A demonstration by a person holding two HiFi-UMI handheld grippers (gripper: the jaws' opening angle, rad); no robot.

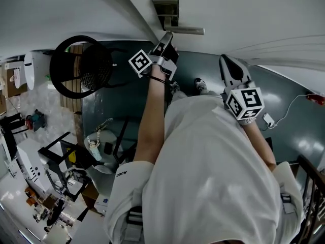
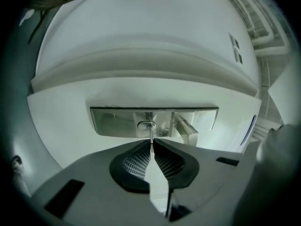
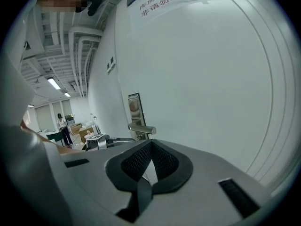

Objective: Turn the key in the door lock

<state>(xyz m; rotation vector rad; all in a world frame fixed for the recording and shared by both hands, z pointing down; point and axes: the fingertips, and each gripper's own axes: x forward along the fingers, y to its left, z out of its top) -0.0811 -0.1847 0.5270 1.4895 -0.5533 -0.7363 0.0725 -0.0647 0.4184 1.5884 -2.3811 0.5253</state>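
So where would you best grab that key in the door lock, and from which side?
By its flat head, the end sticking out of the lock plate, coming straight at the door. The key stands edge-on between the fingers, so they press its broad faces, as the left gripper does now; the handle sits off to one side, clear.

Site is looking like an open-plan lab or workshop floor. Bare pipes (image 3: 77,46) and strip lights (image 3: 53,83) are running across an unfinished ceiling. A person (image 3: 61,126) is standing far off near boxes (image 3: 80,132). A printed notice (image 3: 160,1) is hanging on a white door (image 3: 202,102). A black mesh chair (image 1: 81,65) is standing beside desks (image 1: 12,189) that are carrying cluttered equipment.
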